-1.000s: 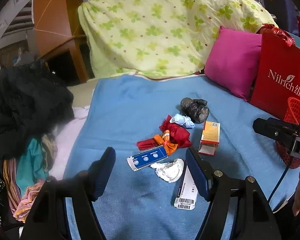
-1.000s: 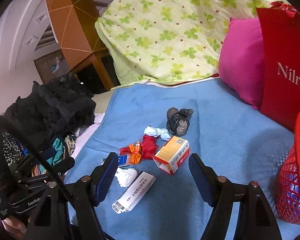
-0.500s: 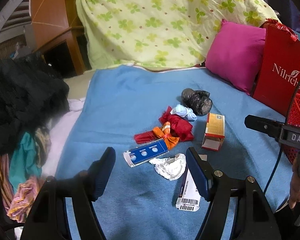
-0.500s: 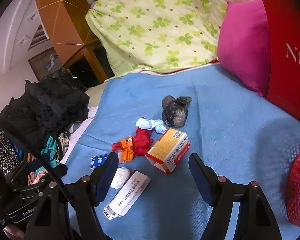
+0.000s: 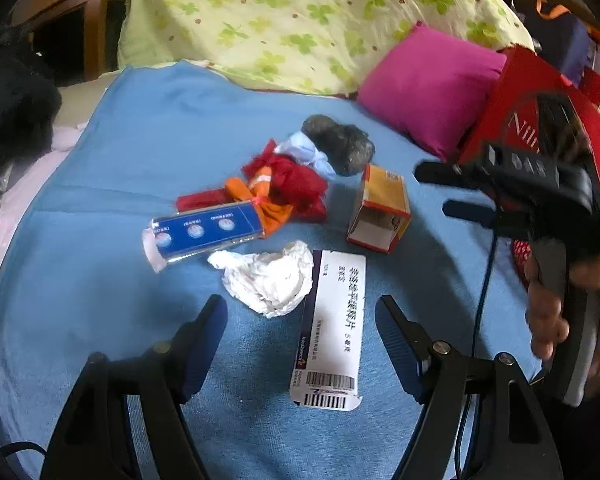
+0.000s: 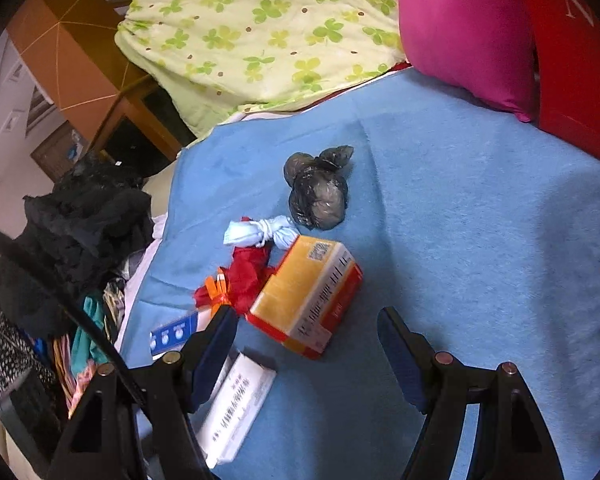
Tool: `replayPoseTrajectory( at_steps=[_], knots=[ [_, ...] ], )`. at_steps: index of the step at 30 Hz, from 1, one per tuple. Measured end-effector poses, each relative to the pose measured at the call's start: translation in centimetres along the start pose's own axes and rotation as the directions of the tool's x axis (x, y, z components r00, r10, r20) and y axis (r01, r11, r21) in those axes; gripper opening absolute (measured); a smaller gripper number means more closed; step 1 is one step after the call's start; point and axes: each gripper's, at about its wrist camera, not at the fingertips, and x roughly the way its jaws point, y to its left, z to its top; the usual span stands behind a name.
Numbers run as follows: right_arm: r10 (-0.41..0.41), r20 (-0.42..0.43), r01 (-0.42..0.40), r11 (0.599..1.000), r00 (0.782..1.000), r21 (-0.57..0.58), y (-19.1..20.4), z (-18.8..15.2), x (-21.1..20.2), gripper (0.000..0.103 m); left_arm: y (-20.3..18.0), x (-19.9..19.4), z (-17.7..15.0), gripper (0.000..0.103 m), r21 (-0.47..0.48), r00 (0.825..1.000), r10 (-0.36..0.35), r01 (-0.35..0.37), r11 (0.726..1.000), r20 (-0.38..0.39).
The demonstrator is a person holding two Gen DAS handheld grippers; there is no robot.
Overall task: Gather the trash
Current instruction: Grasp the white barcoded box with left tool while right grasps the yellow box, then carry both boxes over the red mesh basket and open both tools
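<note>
On the blue bed blanket [image 5: 100, 160], the left gripper [image 5: 300, 320], jaws opening and empty, frames a white barcoded carton [image 5: 332, 328], while the right gripper [image 6: 308, 332] gapes, empty, before an orange-yellow cardboard box [image 6: 304, 292].

Red paper bag [image 6: 572, 60] cut off at right edge; white carton's [image 6: 236, 412] lower end behind left finger

Blanket [image 5: 112, 152]: plain blue. Quilt [image 5: 300, 12]: pale yellow-green, green clover print with small brown dots. Pillow [image 5: 428, 80]: solid magenta. Paper bag [image 5: 540, 92]: red, white lettering. Open carton [image 5: 380, 208]: orange-yellow with red edging. Flat box [image 5: 332, 328]: white, dark purple edge, black barcode. Blister card [image 5: 204, 230]: blue, white circles. Crumpled tissue [image 5: 268, 280]: white. Knotted bag [image 6: 318, 194]: dark grey. Rags [image 5: 292, 188]: red and orange.
</note>
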Motion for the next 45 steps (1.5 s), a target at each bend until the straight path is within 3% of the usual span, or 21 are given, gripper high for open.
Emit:
replayPoseTrajectory(
  at_steps=[5, 10, 14, 17, 24, 29, 36, 41, 45],
  knots=[
    [-0.063, -0.019, 0.064, 0.998, 0.998, 0.021, 1.7, 0.6, 2.0, 0.077, 0.4, 0.9, -0.9, 0.077, -0.009, 0.998, -0.034, 0.033, 0.999, -0.06],
    [-0.183, -0.046, 0.18, 0.982, 0.982, -0.055, 3.8, 0.9, 5.0, 0.077, -0.6, 1.9, -1.5, 0.076, 0.031, 0.994, -0.056, 0.059, 0.998, -0.093],
    [-0.257, -0.077, 0.25, 0.964, 0.963, -0.091, 3.4, 0.9, 6.9, 0.075, -1.0, 3.3, -1.3, 0.059, 0.034, 0.99, -0.075, 0.08, 0.996, -0.123],
    [-0.243, -0.086, 0.236, 0.968, 0.966, -0.084, 2.9, 1.0, 6.9, 0.067, -1.3, 4.4, -1.3, 0.043, 0.04, 0.984, -0.092, 0.099, 0.994, -0.155],
    [-0.151, -0.104, 0.143, 0.986, 0.983, -0.085, 1.9, 0.7, 5.2, 0.06, -2.1, 4.4, -1.6, 0.042, 0.087, 0.984, -0.109, 0.122, 0.989, -0.139],
    [-0.103, -0.06, 0.095, 0.989, 0.993, -0.116, 1.5, 0.4, 2.1, 0.058, -2.4, 3.7, -1.8, 0.042, 0.113, 0.989, -0.095, 0.107, 0.988, -0.112],
    [-0.063, 0.032, 0.068, 0.976, 0.998, -0.208, 1.8, -0.6, -3.2, 0.058, -2.9, 2.3, -2.2, 0.041, 0.126, 0.998, -0.035, 0.042, 0.991, -0.057],
    [-0.052, 0.102, 0.075, 0.967, 0.993, -0.243, 1.0, -1.4, -6.7, 0.058, -4.5, -0.1, -2.4, 0.041, 0.14, 0.999, 0.03, -0.034, 0.99, 0.026],
    [-0.03, 0.145, 0.066, 0.966, 0.989, -0.25, 0.2, -1.5, -9.1, 0.058, -6.4, -1.9, -1.6, 0.041, 0.111, 0.997, 0.033, -0.041, 0.993, 0.072]
  ],
)
